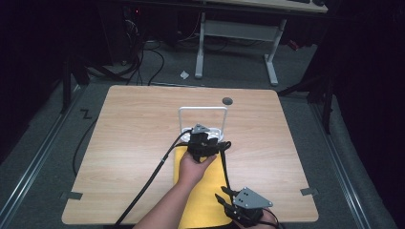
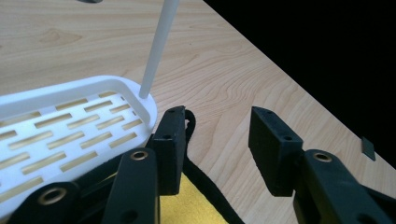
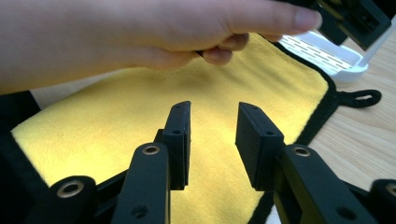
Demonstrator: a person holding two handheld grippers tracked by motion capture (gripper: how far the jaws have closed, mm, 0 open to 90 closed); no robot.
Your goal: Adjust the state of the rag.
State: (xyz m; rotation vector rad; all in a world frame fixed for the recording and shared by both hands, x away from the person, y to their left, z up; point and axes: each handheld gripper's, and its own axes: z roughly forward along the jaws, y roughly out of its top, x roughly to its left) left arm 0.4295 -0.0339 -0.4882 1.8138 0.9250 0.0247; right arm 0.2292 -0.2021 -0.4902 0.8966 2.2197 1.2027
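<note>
Left gripper (image 2: 215, 149) open beside rack (image 2: 84, 93) | right gripper (image 3: 212, 140) open above cloth (image 3: 140, 112), perhaps touching

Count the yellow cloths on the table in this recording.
1. The yellow cloth lies flat at the table's near edge, its far end by the white rack; part is hidden under the person's forearm.

A white desk frame (image 1: 236, 33) stands beyond the table (image 1: 129, 143).
</note>
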